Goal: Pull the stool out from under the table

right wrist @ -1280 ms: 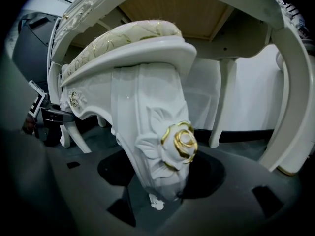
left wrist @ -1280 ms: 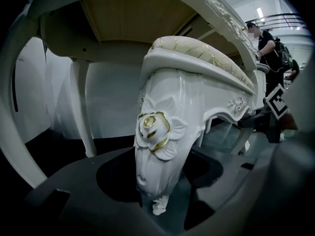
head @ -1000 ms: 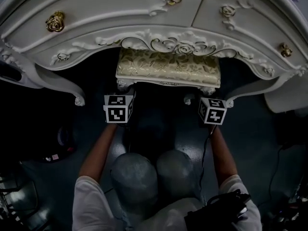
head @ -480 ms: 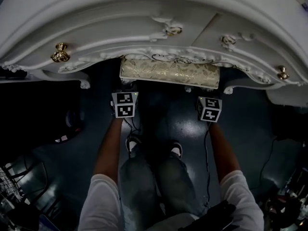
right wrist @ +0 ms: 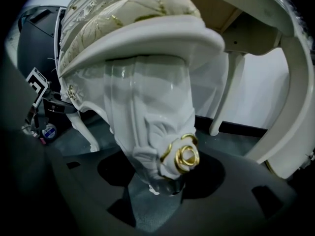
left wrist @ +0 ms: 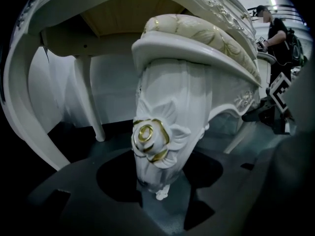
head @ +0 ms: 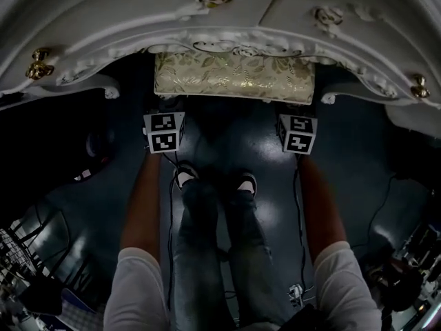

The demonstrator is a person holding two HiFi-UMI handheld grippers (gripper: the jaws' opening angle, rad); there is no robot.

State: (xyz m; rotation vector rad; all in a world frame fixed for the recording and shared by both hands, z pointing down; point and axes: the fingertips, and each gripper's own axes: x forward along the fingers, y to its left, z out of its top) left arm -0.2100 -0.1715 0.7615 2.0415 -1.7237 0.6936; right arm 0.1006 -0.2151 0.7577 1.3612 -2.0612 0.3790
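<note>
The stool, white and carved with a gold floral cushion, stands half under the ornate white table. My left gripper reaches to its front left leg, and my right gripper to its front right leg. The left gripper view shows the rose-carved leg filling the gap of the left gripper, whose jaws are closed against its sides. In the right gripper view the other leg sits the same way in the right gripper.
The table's curved legs flank the stool. Gold knobs stick out of the drawers. The person's shoes stand just behind the grippers. Cables and clutter lie on the dark floor. Another person stands far off.
Both grippers have drawn back toward the person with the stool legs still in them. The person's legs have gone from bent knees to nearly straight, and the head view has shifted.
</note>
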